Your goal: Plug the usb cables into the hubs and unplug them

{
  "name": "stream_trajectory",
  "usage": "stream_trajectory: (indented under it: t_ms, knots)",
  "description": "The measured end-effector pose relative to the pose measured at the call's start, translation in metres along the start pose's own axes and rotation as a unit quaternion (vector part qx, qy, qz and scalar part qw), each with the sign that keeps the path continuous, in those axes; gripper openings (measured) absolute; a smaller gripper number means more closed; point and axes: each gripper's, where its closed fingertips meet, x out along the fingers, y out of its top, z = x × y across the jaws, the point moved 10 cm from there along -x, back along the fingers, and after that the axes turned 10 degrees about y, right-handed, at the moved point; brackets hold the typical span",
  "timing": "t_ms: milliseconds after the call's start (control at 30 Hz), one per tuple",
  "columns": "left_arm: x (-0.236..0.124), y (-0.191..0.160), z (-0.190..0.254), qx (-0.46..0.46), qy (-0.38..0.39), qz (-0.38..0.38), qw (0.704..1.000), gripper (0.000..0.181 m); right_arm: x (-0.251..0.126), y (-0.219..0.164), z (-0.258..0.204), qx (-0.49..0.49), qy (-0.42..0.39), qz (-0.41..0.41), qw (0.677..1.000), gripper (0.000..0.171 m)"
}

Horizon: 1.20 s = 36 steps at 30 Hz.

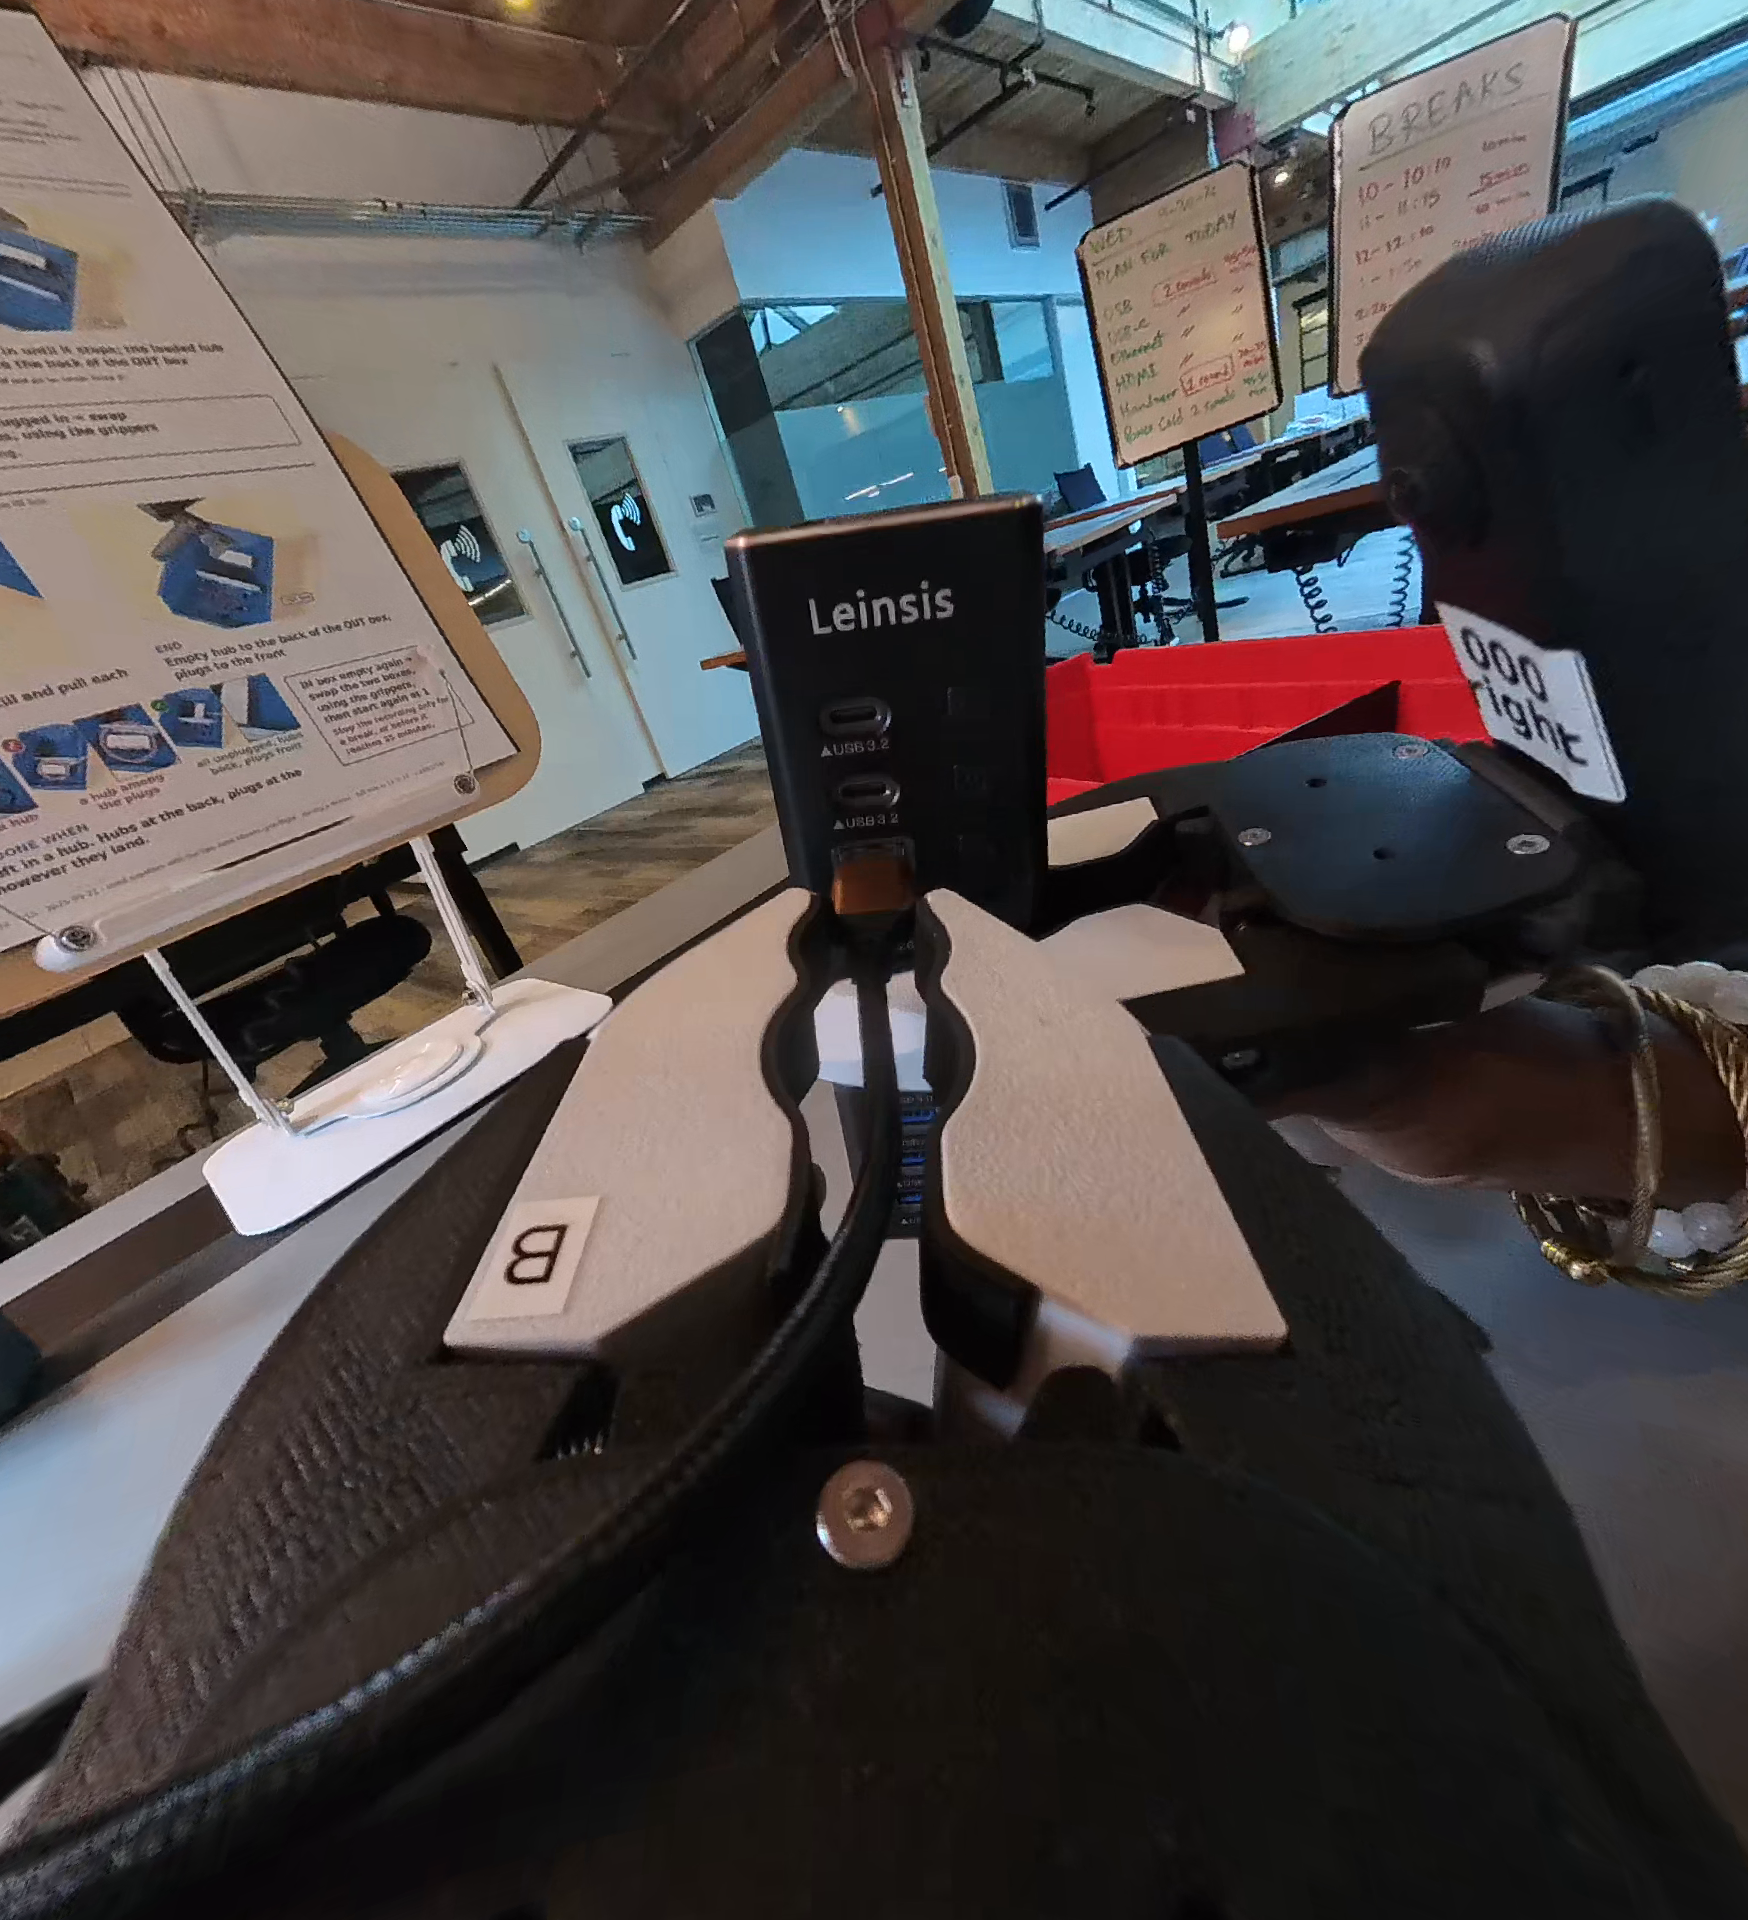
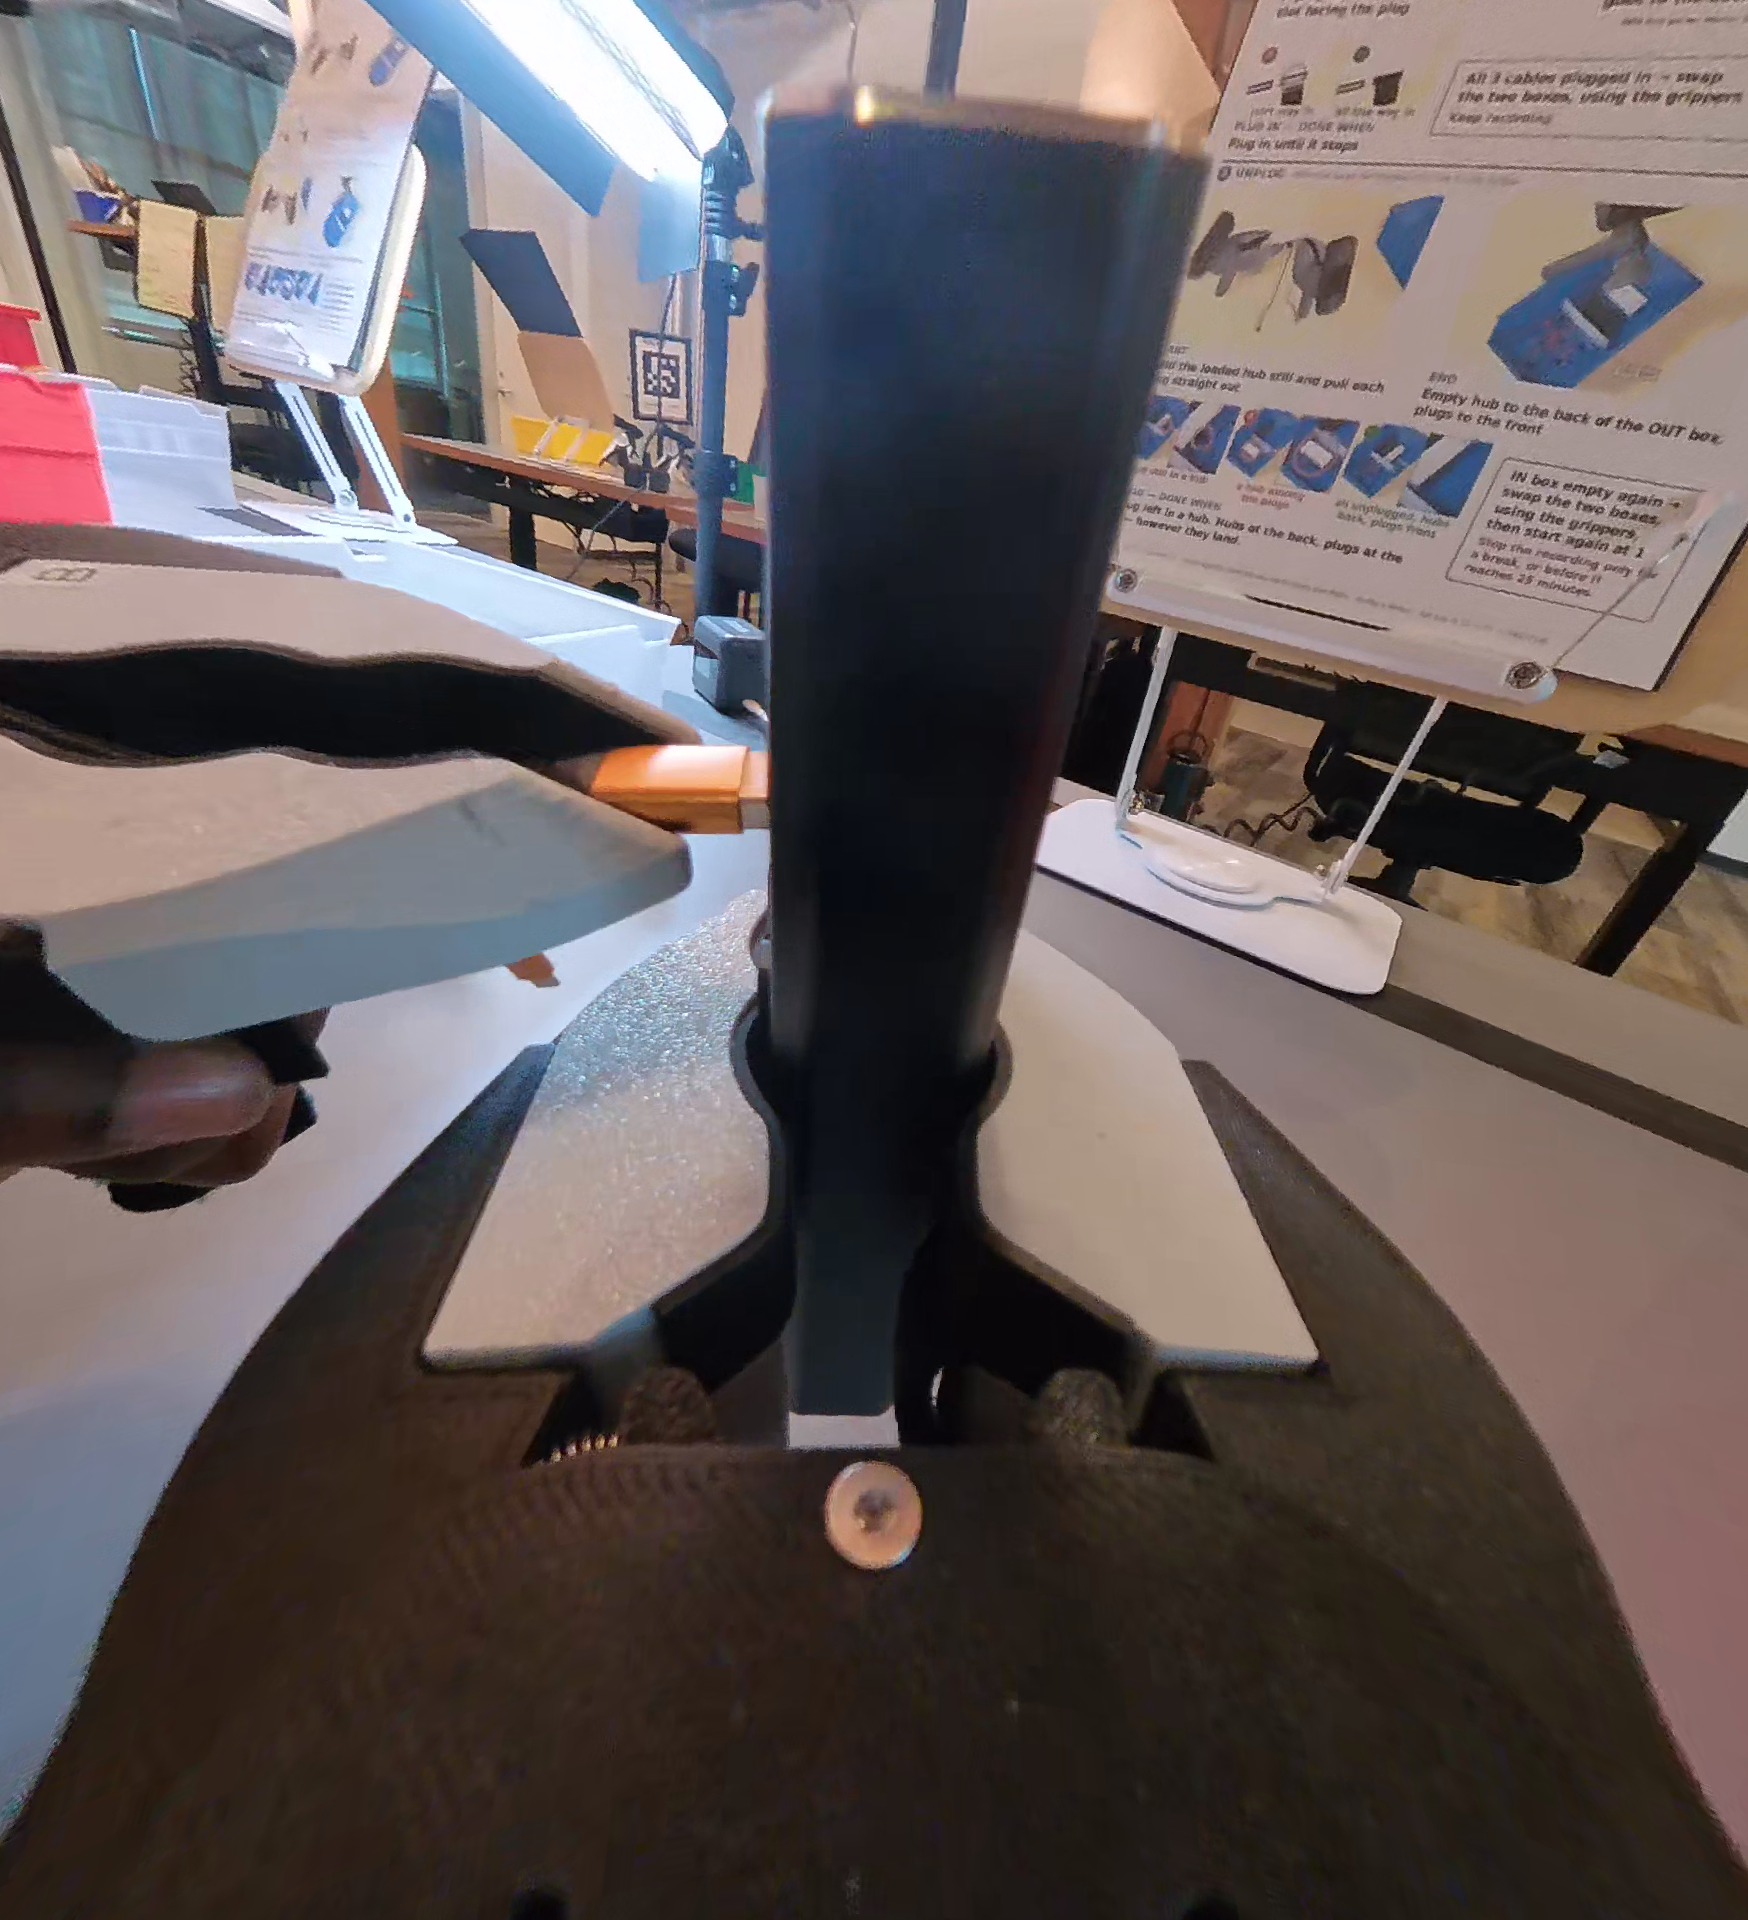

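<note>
A dark grey USB hub [image 1: 891, 686] stands upright above the table, held by my right gripper [image 2: 875, 1049], which is shut on its lower part [image 2: 953, 623]. My left gripper [image 1: 865, 914] is shut on an orange USB plug [image 1: 870, 883] with a black braided cable [image 1: 828, 1247] running back between its fingers. The plug's tip sits in the hub's third port down. In the right wrist view the orange plug [image 2: 678, 790] meets the hub's left face, with the left gripper's white fingers [image 2: 330, 883] behind it. The right gripper's body [image 1: 1369, 842] shows on the right in the left wrist view.
A red bin [image 1: 1213, 707] stands behind the hub. An instruction board on a white stand [image 1: 122, 520] sits at the table's far left edge, and shows at the right in the right wrist view [image 2: 1472, 364]. A person's wrist with bracelets [image 1: 1701, 1132] is at the right. A small dark device [image 2: 730, 655] lies on the table. Across from one pair of fingers to the other is roughly 5 cm.
</note>
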Motion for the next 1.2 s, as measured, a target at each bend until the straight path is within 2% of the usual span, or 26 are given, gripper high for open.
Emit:
stream_trajectory:
  t_ms: [233,400,433,467,533,600,733,867,1200]
  knots:
    - [0.001,-0.003,-0.004,-0.013,-0.011,-0.019,1.0,0.016,0.002,-0.001,-0.004,-0.06,-0.016,-0.035,0.997,0.03]
    - [0.007,0.0,-0.004,-0.041,-0.017,-0.016,0.999,0.016,0.002,0.0,0.004,0.009,0.027,-0.006,1.0,0.031]
    - [0.01,-0.002,-0.005,-0.055,-0.031,-0.028,0.998,0.021,0.003,-0.001,0.007,0.028,0.037,-0.001,0.999,0.03]
    - [0.013,-0.005,-0.004,-0.069,-0.051,-0.056,0.995,0.034,0.004,-0.002,0.011,0.046,0.03,0.004,0.998,0.03]
    - [0.015,-0.012,-0.008,-0.11,-0.067,-0.09,0.988,0.05,0.006,-0.012,0.024,0.062,0.005,-0.001,0.998,0.03]
    - [0.014,-0.019,-0.014,-0.138,-0.065,-0.113,0.982,0.052,0.007,-0.025,0.038,0.081,-0.006,-0.028,0.996,0.03]
    - [0.011,-0.023,-0.029,-0.189,-0.041,-0.115,0.974,0.052,0.01,-0.037,0.054,0.128,-0.013,-0.068,0.989,0.03]
    - [0.011,-0.027,-0.031,-0.222,-0.044,-0.124,0.966,0.052,0.013,-0.037,0.053,0.104,-0.021,-0.076,0.991,0.031]
    - [0.012,-0.03,-0.026,-0.183,-0.04,-0.134,0.973,0.051,0.013,-0.038,0.047,0.069,-0.024,-0.116,0.991,0.031]
